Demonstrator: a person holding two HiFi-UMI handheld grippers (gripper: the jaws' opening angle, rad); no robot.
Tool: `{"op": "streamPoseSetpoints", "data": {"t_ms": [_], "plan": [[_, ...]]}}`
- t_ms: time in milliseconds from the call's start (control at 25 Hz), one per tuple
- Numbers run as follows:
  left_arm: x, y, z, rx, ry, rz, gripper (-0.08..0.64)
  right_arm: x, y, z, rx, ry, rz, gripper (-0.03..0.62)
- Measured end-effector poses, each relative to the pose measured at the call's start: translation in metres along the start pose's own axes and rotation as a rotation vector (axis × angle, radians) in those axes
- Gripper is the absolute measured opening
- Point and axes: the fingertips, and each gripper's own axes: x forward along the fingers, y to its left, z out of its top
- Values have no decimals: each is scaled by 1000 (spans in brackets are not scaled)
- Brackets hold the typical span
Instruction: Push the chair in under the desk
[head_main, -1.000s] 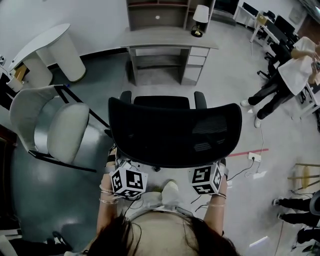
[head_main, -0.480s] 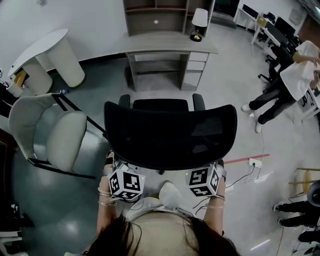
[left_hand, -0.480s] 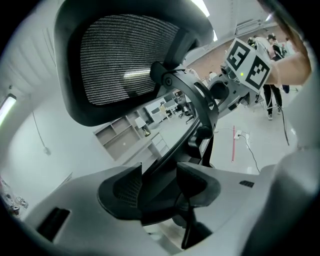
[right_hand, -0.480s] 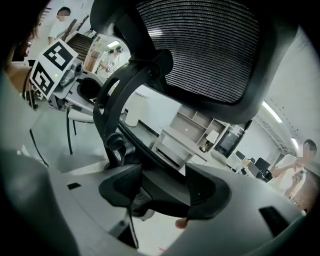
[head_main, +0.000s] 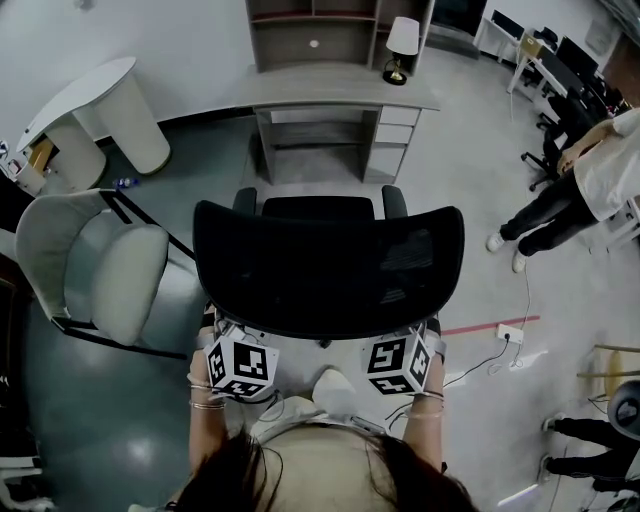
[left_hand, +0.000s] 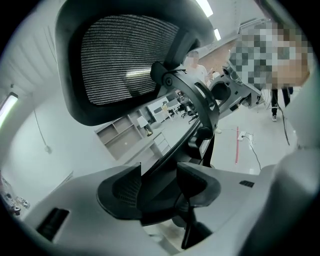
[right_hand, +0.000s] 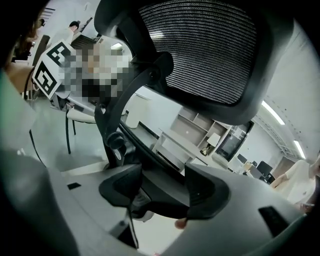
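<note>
**Both tools grip the chair's back, well short of the desk**

The left tool (left_hand: 159, 187) and the right tool (right_hand: 162, 187) each have their jaws closed on the lower frame behind the black mesh chair (head_main: 328, 265). The chair faces the desk (head_main: 320, 90) with its armrests toward the desk and open floor (head_main: 460, 150) between them. A pale armchair (head_main: 95, 260) stands to the left. A lamp (head_main: 402, 40) sits on the desk's right end.

i can read no words, brands or numbers anywhere here. the cube (head_main: 243, 368) on my left gripper (left_hand: 158, 186) and the cube (head_main: 398, 365) on my right gripper (right_hand: 163, 186) carry only black-and-white square codes, no letters.
</note>
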Motion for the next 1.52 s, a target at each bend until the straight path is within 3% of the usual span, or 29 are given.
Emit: {"op": "streamPoseSetpoints", "data": {"t_ms": [1080, 1520], "plan": [[51, 22, 14, -54, 10, 45, 216, 53, -39, 12, -39, -64, 34, 255], [71, 40, 15, -40, 0, 43, 216, 77, -48, 21, -33, -51, 28, 255]]}}
